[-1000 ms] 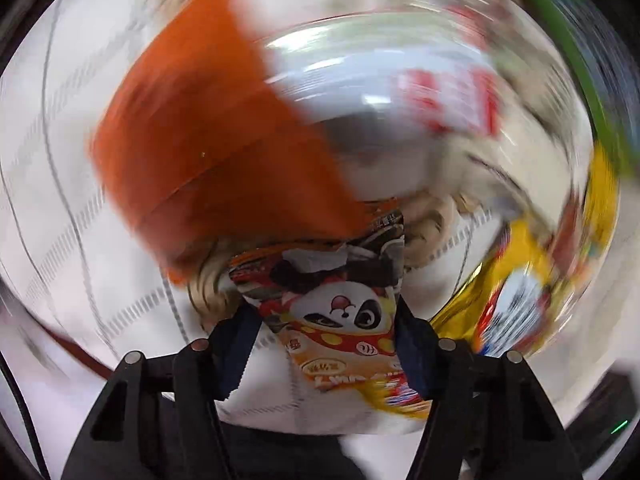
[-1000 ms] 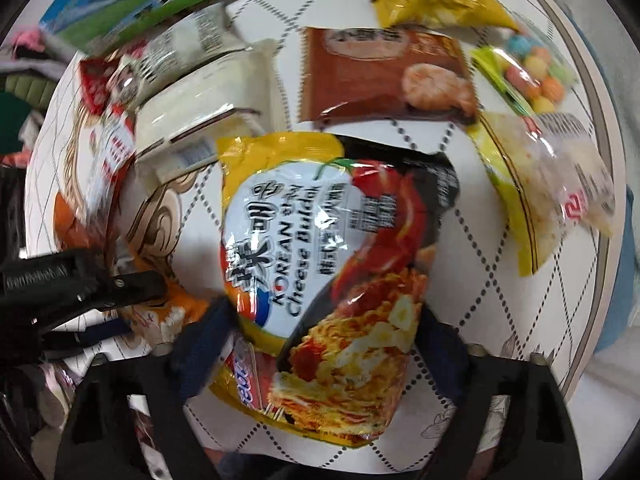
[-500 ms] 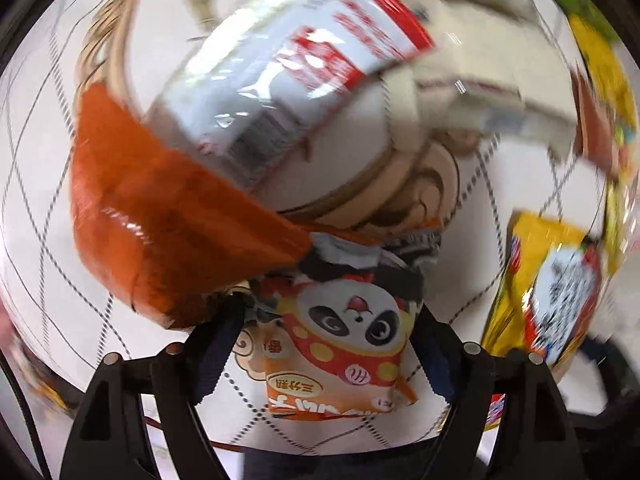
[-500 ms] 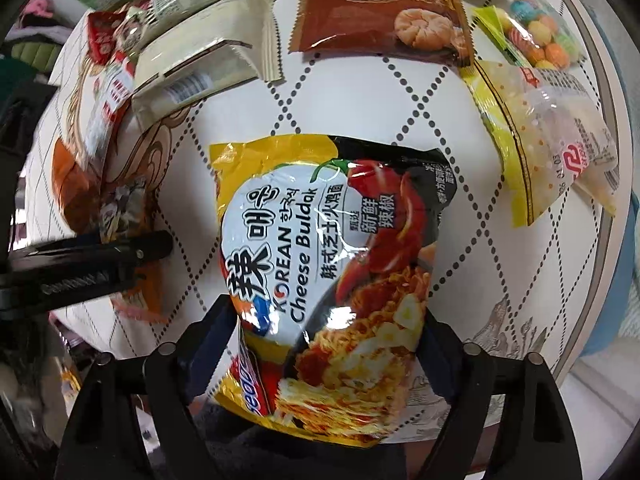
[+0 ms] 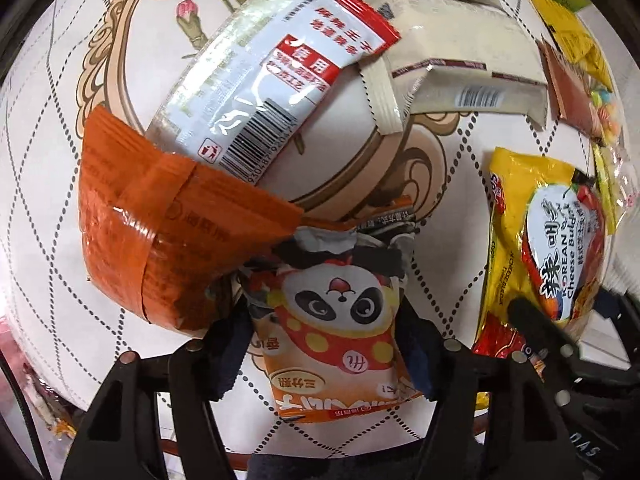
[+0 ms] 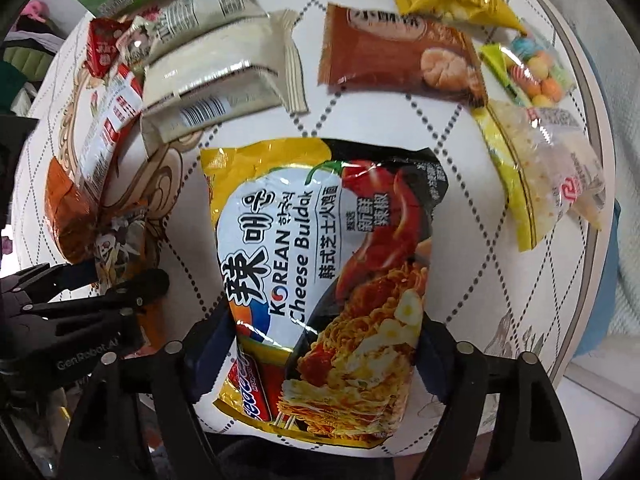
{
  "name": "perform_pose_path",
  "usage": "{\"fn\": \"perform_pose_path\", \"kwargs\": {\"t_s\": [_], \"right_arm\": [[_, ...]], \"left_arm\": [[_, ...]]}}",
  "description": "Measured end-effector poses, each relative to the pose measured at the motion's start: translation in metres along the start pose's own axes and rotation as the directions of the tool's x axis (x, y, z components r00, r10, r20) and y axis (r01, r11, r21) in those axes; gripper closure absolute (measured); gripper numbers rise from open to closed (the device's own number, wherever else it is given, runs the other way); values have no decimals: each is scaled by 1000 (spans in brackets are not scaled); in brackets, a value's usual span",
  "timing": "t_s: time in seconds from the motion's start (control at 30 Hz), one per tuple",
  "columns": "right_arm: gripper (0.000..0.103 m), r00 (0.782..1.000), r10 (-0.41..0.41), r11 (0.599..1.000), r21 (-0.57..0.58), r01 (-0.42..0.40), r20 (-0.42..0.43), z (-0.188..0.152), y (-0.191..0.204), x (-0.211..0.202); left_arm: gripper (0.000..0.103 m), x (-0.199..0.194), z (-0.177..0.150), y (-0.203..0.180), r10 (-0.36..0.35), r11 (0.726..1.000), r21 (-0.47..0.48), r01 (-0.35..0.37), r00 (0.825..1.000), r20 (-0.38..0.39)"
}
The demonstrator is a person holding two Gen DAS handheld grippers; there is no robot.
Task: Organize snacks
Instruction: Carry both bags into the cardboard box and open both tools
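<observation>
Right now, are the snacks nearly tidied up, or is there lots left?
Lots left. Nothing looks sorted yet: packets lie scattered over the white patterned tablecloth. In hand: the left gripper straddles the small orange panda snack packet, and the right gripper straddles the yellow-and-black cheese noodle packet. The brown biscuit packet and others wait.

Black plastic grippers [image 6: 324, 354], navy pads [image 6: 208, 356], silver screws, "GenRobot.AI" mark.
</observation>
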State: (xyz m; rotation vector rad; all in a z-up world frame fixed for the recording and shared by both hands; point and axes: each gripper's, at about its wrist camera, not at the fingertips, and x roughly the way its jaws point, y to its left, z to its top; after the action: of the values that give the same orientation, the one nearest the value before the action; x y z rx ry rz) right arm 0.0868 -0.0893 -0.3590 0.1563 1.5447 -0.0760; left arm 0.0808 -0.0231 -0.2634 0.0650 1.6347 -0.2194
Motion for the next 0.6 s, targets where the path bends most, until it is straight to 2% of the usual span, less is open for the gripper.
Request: {"fn": "perform_pose_path", "kwargs": {"t_s": [0.03, 0.07, 0.2, 0.3, 0.43, 0.53, 0.6], "right_arm": [[18, 1000, -9, 1000, 9, 9, -10, 0, 4, 7], [18, 1000, -14, 1000, 16, 15, -12, -5, -1, 16], [17, 998, -58, 998, 22, 58, 12, -29, 3, 33], [18, 997, -63, 997, 40, 62, 38, -36, 12, 37], [18, 996, -16, 999, 43, 12, 87, -52, 26, 21], [18, 990, 60, 997, 30, -65, 127, -53, 26, 7], [18, 981, 114, 993, 21, -118, 157, -49, 22, -8]], "left_arm": [[38, -1, 0, 5, -15, 1000, -12, 15, 1000, 3], [38, -5, 4, 27, -24, 1000, -19, 25, 1000, 3], [50, -14, -3, 39, -28, 999, -28, 29, 999, 21], [52, -24, -4, 41, -32, 999, -17, 33, 999, 32], [53, -49, -11, 39, -24, 1000, 17, 23, 997, 67], [53, -70, -15, 32, -26, 999, 47, 21, 994, 109], [53, -98, -15, 30, -37, 998, 56, 29, 990, 139]]}}
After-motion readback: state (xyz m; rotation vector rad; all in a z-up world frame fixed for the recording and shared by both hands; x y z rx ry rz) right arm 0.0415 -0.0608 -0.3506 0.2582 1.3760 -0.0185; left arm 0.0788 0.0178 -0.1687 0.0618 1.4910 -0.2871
